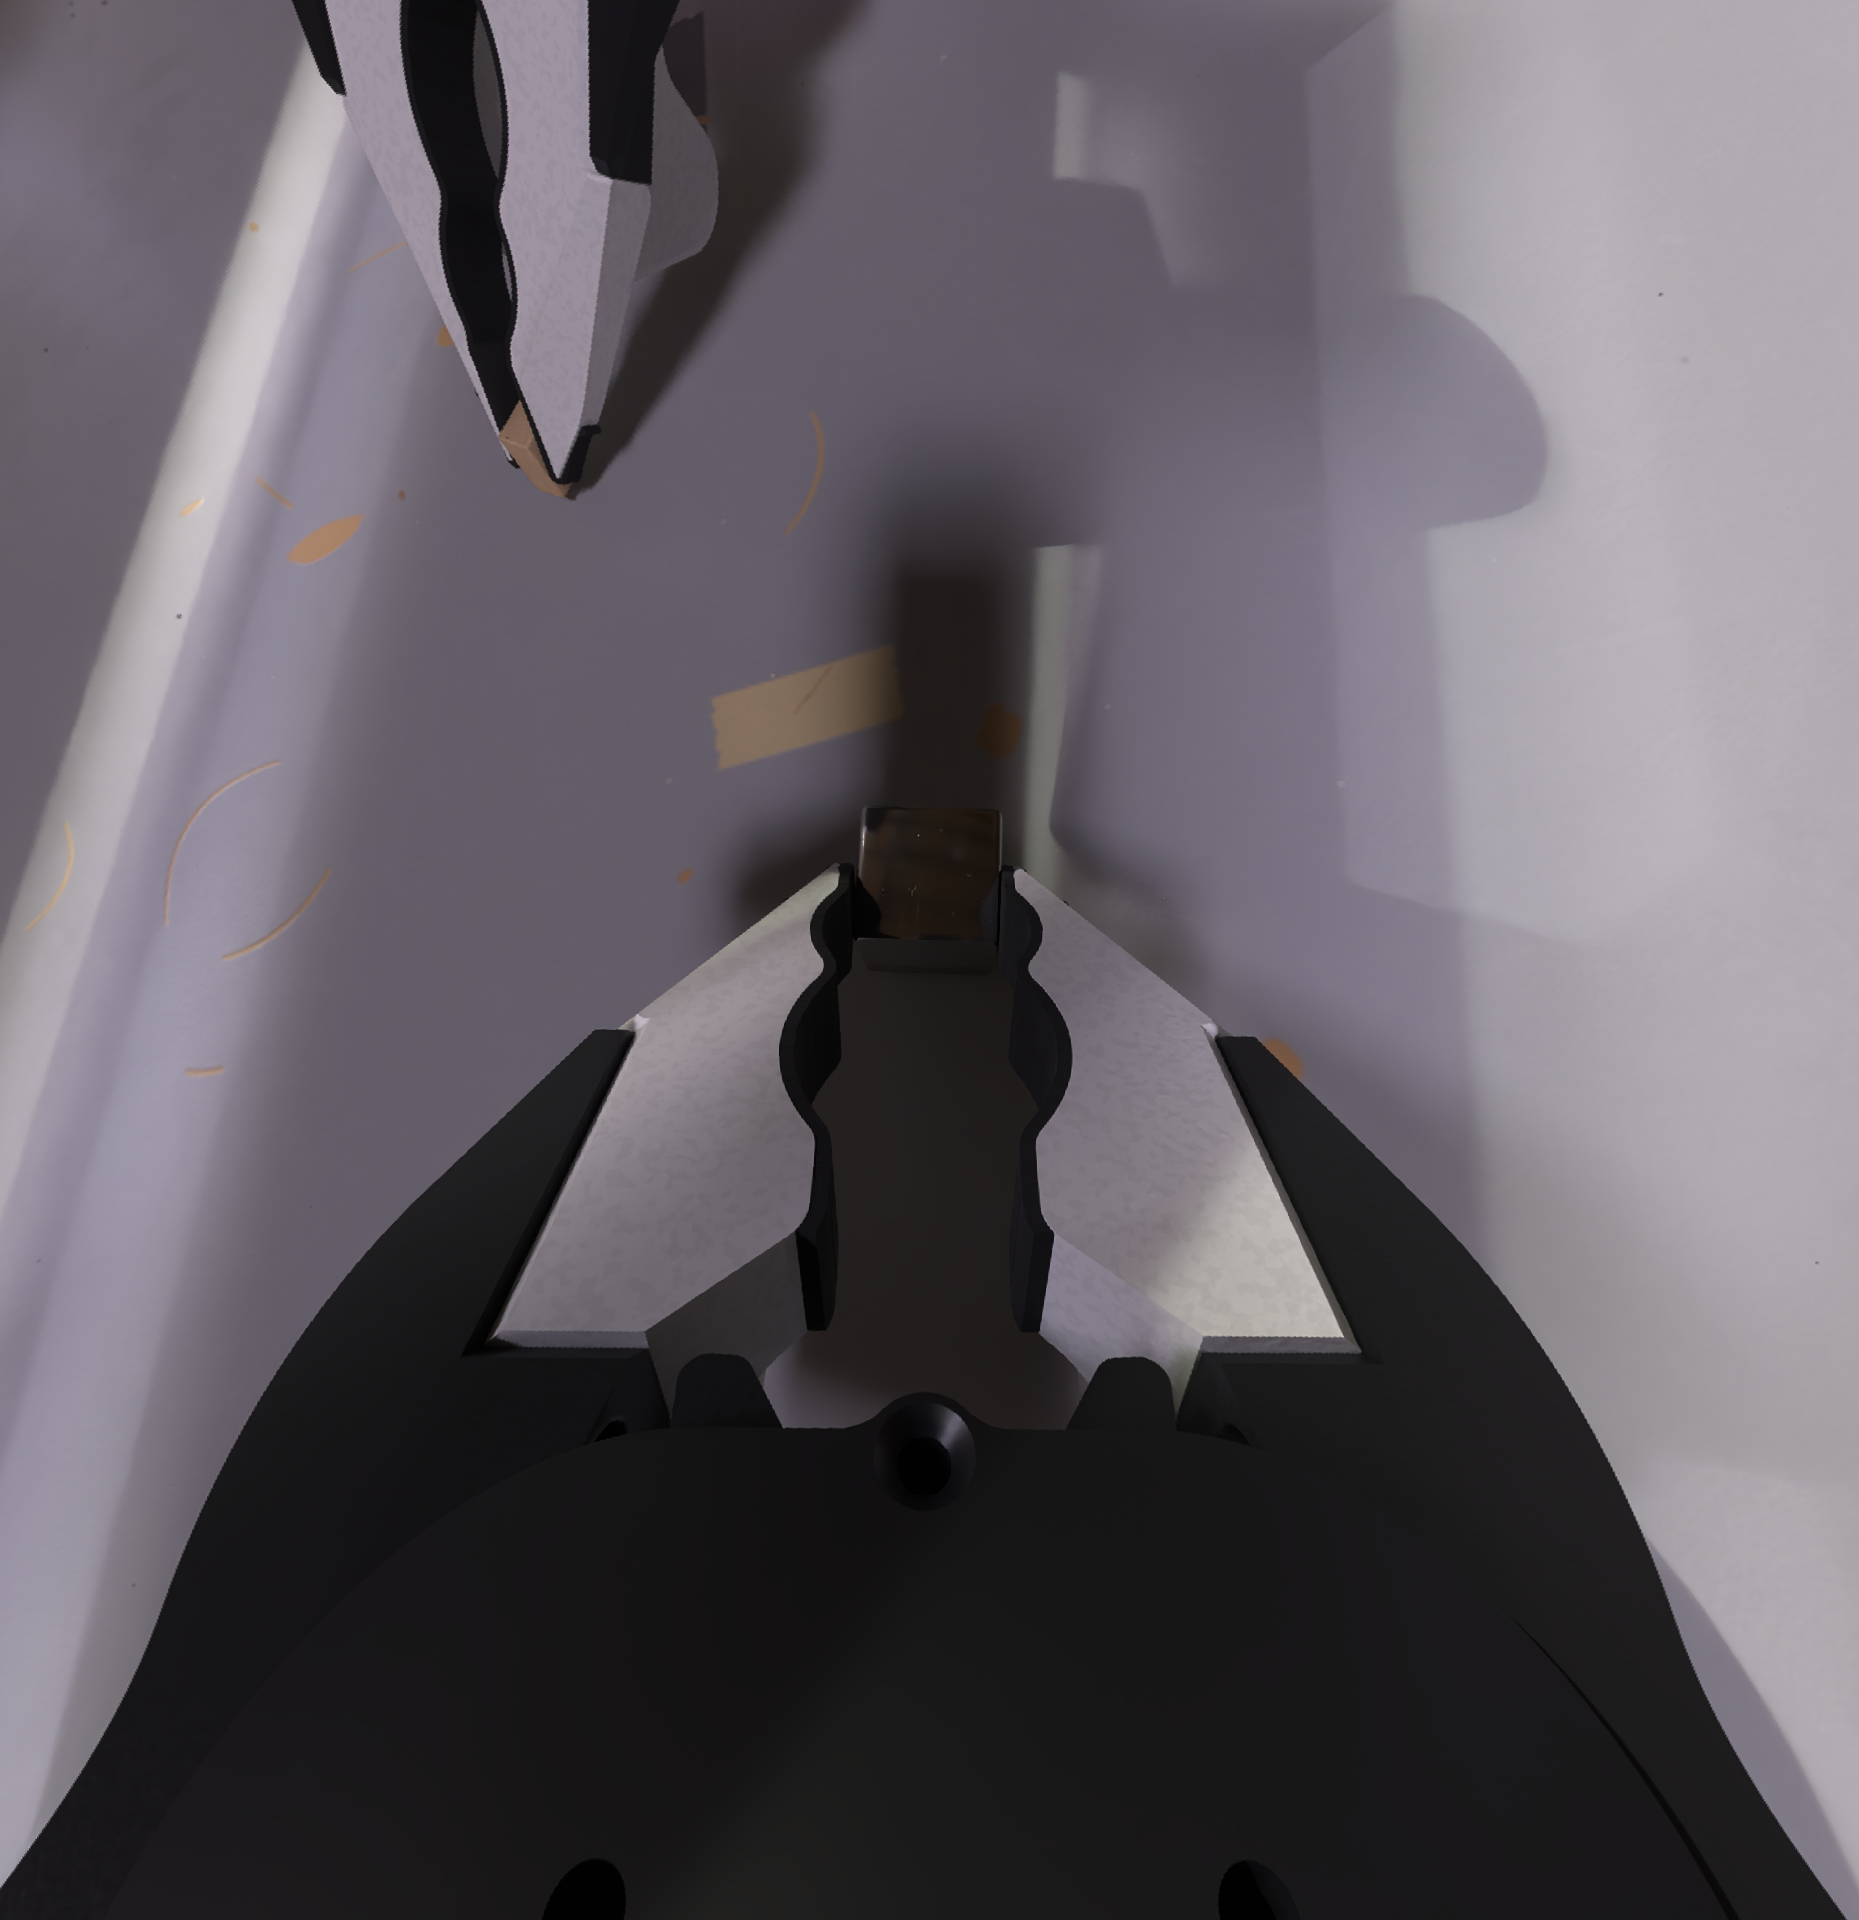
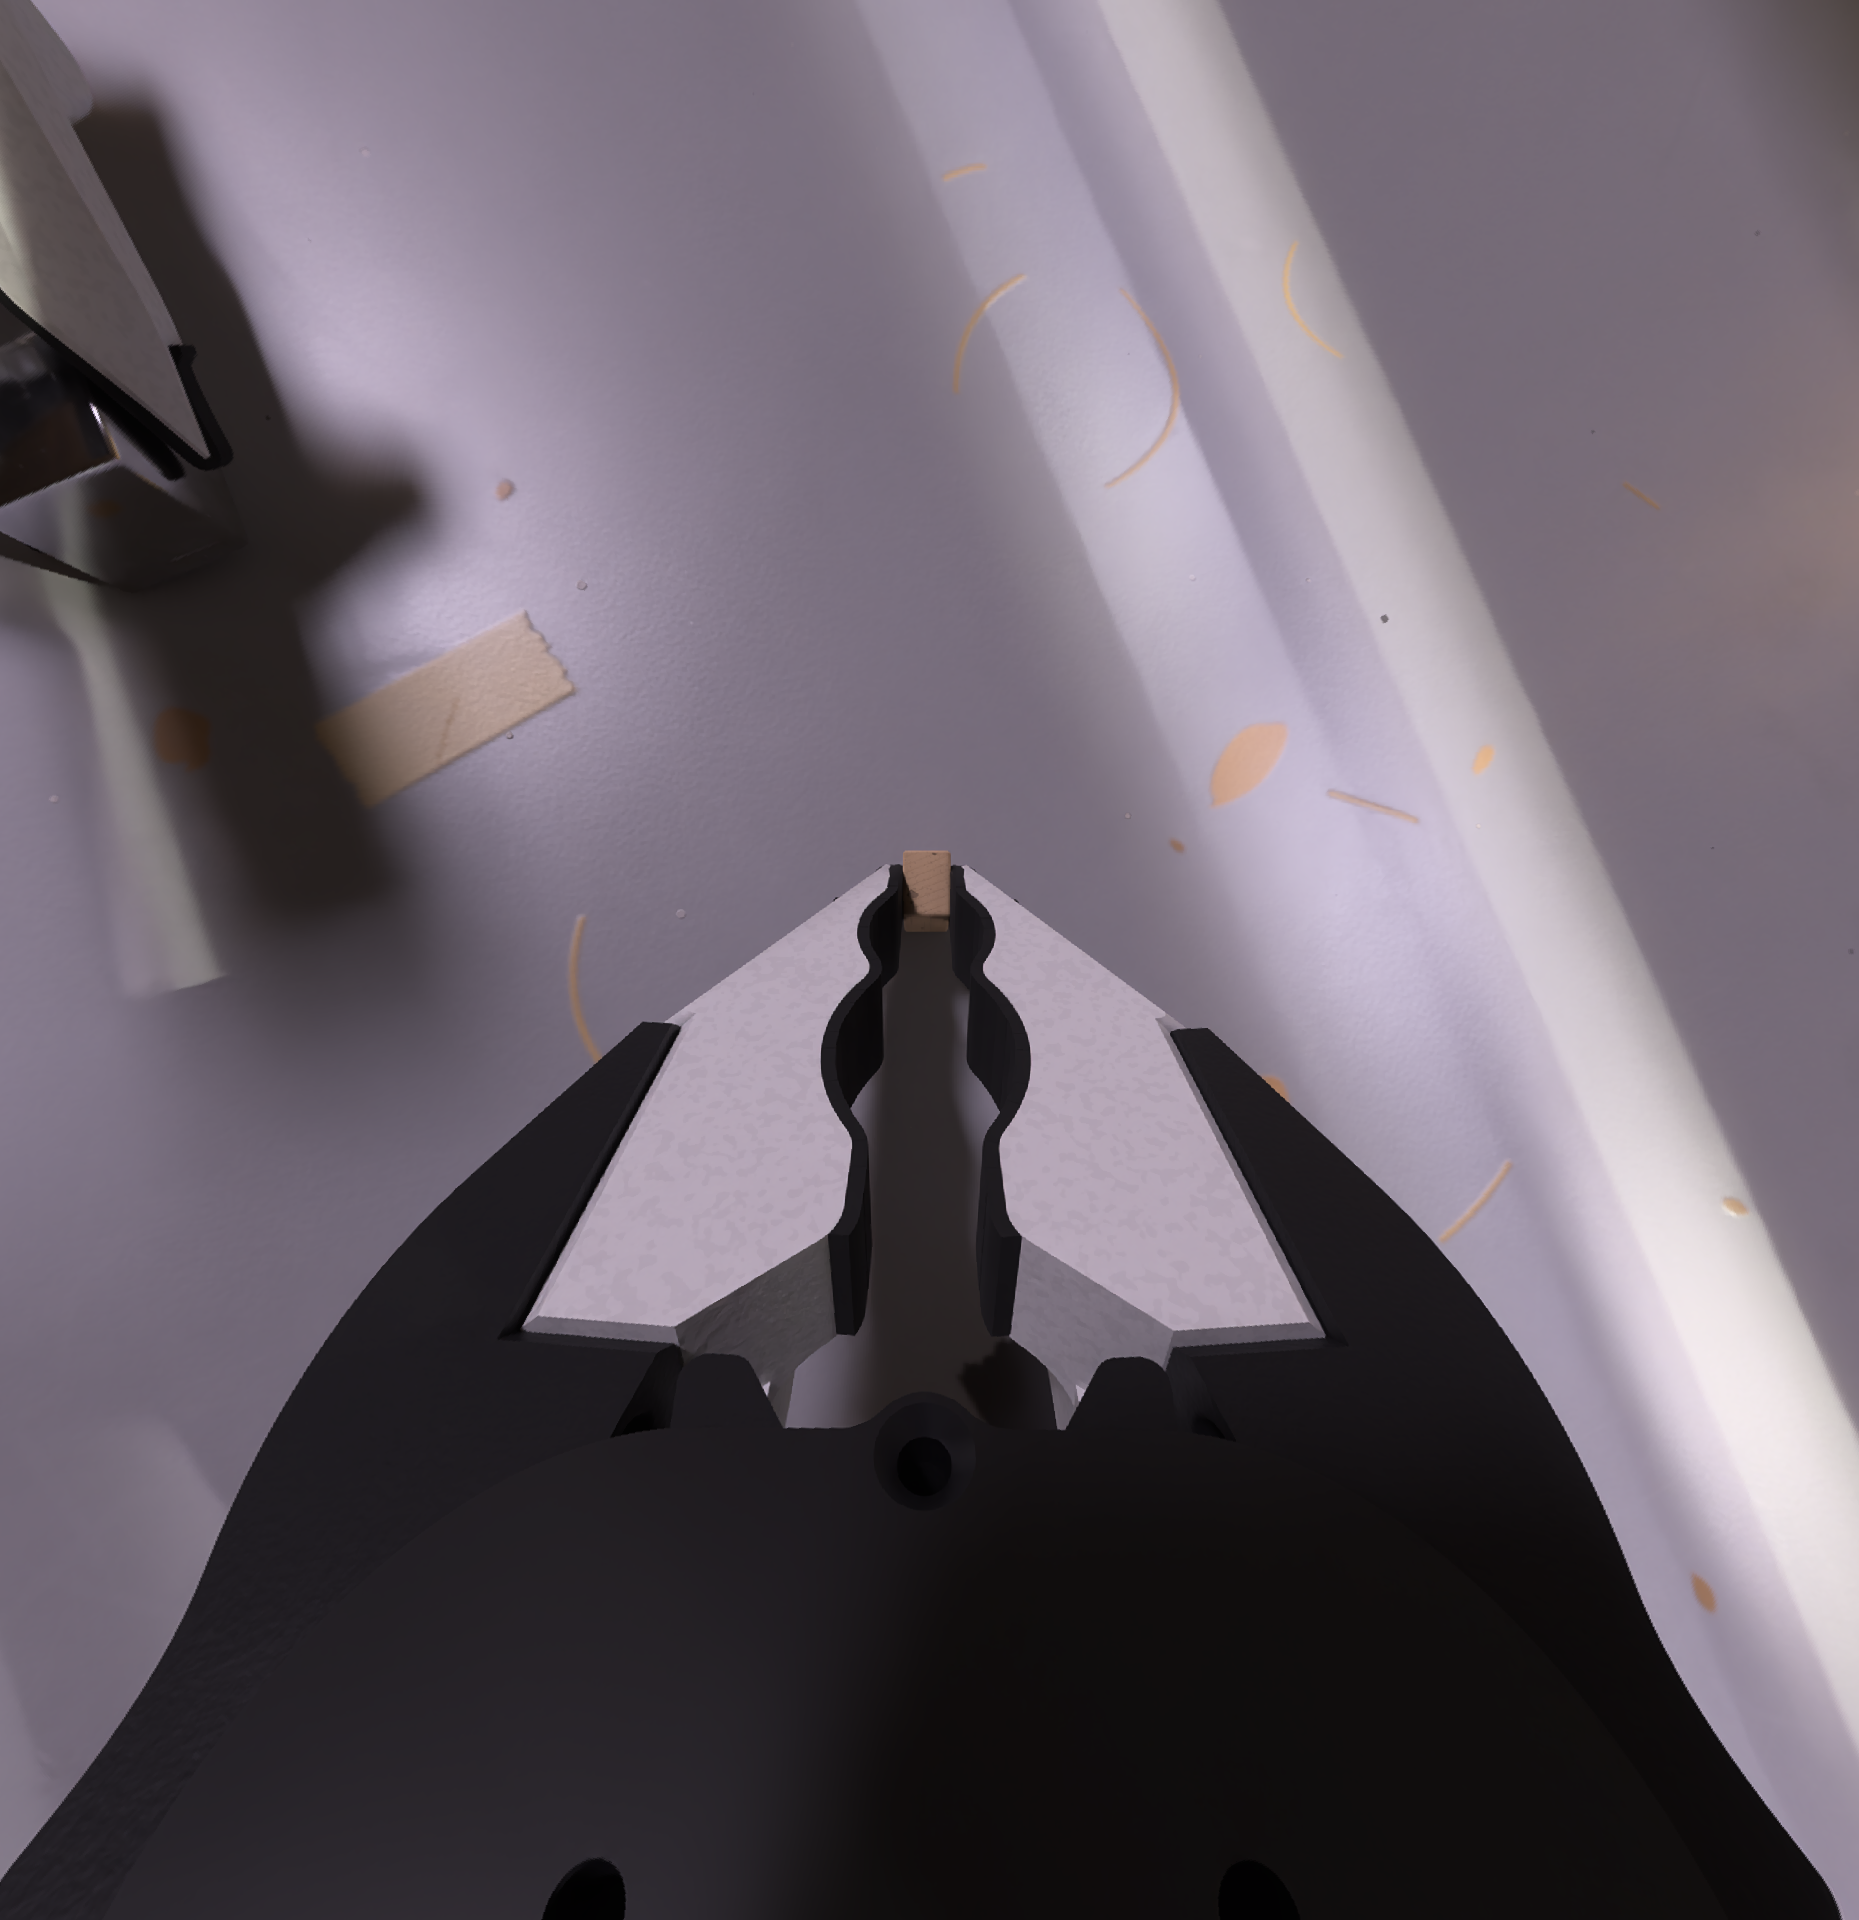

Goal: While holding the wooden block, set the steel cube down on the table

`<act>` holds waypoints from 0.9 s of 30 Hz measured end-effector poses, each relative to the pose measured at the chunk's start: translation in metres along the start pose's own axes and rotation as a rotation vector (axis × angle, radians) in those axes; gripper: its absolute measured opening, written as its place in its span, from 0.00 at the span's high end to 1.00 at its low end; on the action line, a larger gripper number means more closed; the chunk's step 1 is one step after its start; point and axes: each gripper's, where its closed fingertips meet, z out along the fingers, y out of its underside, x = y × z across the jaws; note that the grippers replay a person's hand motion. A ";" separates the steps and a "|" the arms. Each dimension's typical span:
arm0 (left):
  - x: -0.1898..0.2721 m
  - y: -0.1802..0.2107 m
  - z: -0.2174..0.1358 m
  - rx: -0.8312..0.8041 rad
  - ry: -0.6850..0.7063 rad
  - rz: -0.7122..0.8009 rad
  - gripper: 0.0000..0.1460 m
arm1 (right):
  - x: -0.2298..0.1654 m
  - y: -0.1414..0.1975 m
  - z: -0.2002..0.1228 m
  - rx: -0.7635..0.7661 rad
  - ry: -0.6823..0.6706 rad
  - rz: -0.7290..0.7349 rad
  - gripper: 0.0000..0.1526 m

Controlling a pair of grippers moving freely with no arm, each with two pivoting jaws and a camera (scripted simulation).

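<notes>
**Steel cube clamped at left tips, wooden block pinched at right**

Left claw (image 1: 927,883): clamped on the cube (image 1: 927,871), held right at the fingertips, one pad on each side face, far half poking out past the tips. Polished, mirror-like faces, so likely slippery against the pads; being steel, probably heavy for its bulk and fully rigid, no give under squeeze. Grip on two flat opposite faces looks sound, but shallow; a slide toward the tips seems the main risk. Best kept level, lowered until the bottom face meets the table (image 1: 1527,727), only then released. Dark shadow directly beyond the cube; contact with the surface cannot be told from either view.

Right claw (image 2: 927,883): closed on the block (image 2: 926,868), a small pale wooden piece pinched at the very tips, narrower than the cube, end sticking out just past the pads. Likely light, stiff, with more friction than steel; little force needed, though so small a bite leaves scant margin.

Outward from the left claw: tape (image 1: 805,704) just ahead and slightly left, flat on the table; right claw up and left, well apart. From the right claw: the same tape ahead to the left, left claw farther left beyond it.

Count: two claws, one cube, one block, one strip of tape, plus scattered tan specks and curved scuffs on the table, too many and too faint to number.
</notes>
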 end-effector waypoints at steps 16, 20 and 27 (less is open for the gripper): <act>-0.002 0.000 0.001 0.002 -0.021 -0.008 0.79 | -0.003 -0.012 -0.019 0.073 0.016 -0.041 0.95; -0.002 0.000 0.001 0.001 -0.015 -0.018 0.78 | -0.005 -0.013 -0.022 0.080 0.021 -0.052 0.95; -0.001 0.001 0.001 0.000 -0.007 -0.026 0.77 | -0.013 -0.021 -0.033 0.128 -0.003 -0.073 0.95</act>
